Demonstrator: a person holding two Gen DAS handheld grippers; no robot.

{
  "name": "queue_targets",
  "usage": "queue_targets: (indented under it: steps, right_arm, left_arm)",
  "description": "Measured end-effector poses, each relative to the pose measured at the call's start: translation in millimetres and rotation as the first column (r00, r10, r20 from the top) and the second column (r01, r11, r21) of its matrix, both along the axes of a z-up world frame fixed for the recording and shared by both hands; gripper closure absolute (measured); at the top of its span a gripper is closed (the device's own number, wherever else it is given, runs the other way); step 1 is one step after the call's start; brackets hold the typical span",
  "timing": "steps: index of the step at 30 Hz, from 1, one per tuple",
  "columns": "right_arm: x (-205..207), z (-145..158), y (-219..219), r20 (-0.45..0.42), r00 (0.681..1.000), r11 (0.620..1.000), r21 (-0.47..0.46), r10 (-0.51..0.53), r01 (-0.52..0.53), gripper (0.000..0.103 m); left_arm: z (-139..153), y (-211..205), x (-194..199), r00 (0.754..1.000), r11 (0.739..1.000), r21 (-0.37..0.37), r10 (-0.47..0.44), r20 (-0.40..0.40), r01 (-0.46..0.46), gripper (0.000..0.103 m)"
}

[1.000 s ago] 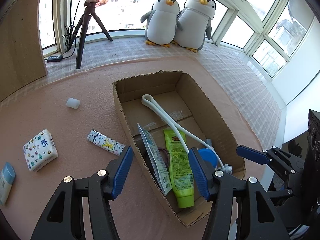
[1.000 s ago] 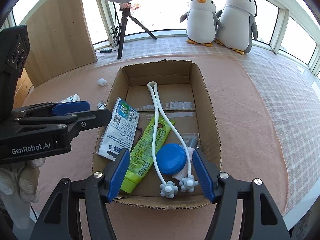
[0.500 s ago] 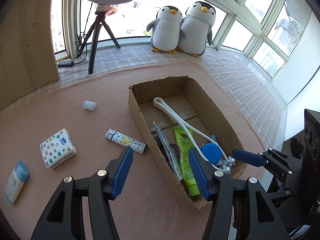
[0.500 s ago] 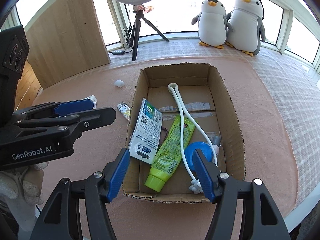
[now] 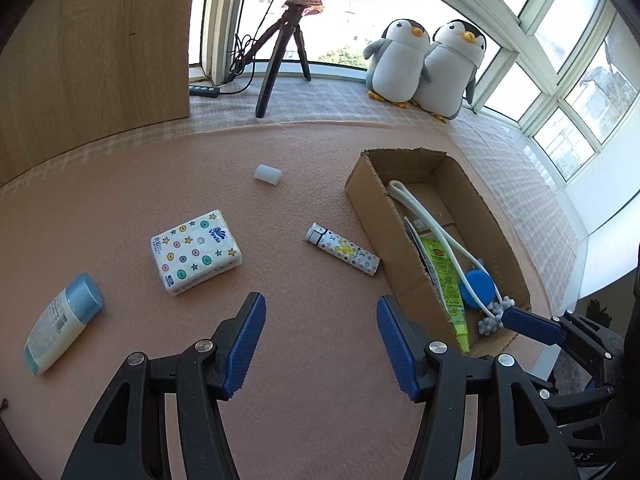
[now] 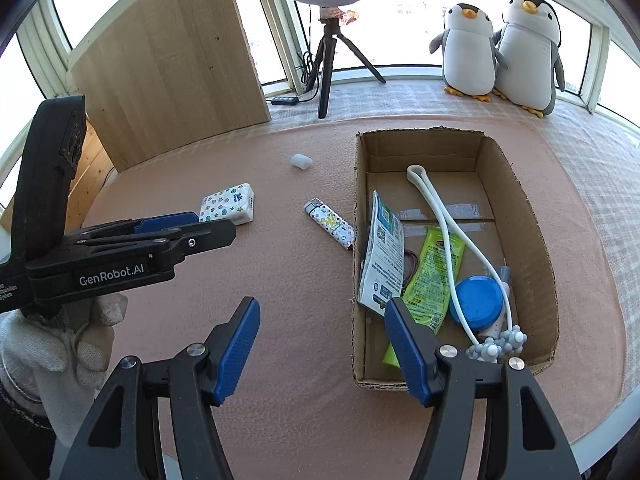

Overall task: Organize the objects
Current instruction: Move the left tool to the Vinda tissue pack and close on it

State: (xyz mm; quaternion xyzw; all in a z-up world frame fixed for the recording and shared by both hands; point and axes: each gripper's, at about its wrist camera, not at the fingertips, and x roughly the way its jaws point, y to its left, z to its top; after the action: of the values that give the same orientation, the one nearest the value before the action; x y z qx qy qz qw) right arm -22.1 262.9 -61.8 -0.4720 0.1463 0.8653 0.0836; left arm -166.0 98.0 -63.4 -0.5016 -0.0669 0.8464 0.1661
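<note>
Both grippers, left (image 5: 320, 340) and right (image 6: 320, 352), gape empty; next pick likely the patterned tube (image 5: 342, 249) at 12 o'clock, bound for the cardboard box (image 5: 366, 208)

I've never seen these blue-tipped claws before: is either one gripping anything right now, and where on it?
Nothing is held. The left gripper and the right gripper are both open, with only the pink table covering showing between their blue pads.

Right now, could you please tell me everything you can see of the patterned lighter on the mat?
The patterned lighter is a slim white stick printed with small dark motifs and a yellow mark, with a silver metal cap. It lies flat on the pink mat, angled, its bottom end at the cardboard box's left wall. No gripper touches it.
</note>
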Motion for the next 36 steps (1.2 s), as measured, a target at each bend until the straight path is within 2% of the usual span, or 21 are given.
queue_targets:
  steps: [6, 13, 21, 23, 25, 29, 36]
  right_arm:
    - [0, 0, -18, 0.006, 1.000, 1.000, -0.012, 0.003, -0.003, 0.042]
    - [9, -7, -28, 0.038, 0.999, 1.000, -0.026, -0.015, 0.016, 0.042]
    - [23, -9, -30, 0.061, 0.997, 0.999, -0.027, -0.044, 0.046, 0.042]
    - [24, -8, -30, 0.062, 0.997, 0.998, -0.026, -0.051, 0.052, 0.042]
    - [25, -7, -28, 0.060, 0.997, 0.998, -0.028, -0.055, 0.057, 0.042]
    - [21, -8, -26, 0.057, 0.997, 0.997, -0.041, -0.056, 0.058, 0.042]
    - [5, -10, -30, 0.047, 0.998, 0.997, -0.061, -0.033, 0.036, 0.042]
  left_arm:
    - [-15, -44, -29, 0.997, 0.998, 0.010, 0.063, 0.034, -0.064, 0.042]
    - [-40, -76, -77, 0.985, 0.988, 0.010, 0.155, 0.069, -0.156, 0.042]
    - [-65, -69, -112, 0.990, 0.993, -0.024, 0.114, 0.086, -0.113, 0.043]
    - [-71, -65, -117, 0.991, 0.995, -0.043, 0.093, 0.095, -0.089, 0.049]
    - [-78, -62, -117, 0.992, 0.996, -0.056, 0.074, 0.105, -0.069, 0.052]
    - [-80, -64, -109, 0.992, 0.998, -0.021, 0.068, 0.110, -0.066, 0.058]
    - [-83, -68, -78, 0.990, 0.997, 0.012, 0.077, 0.122, -0.079, 0.059]
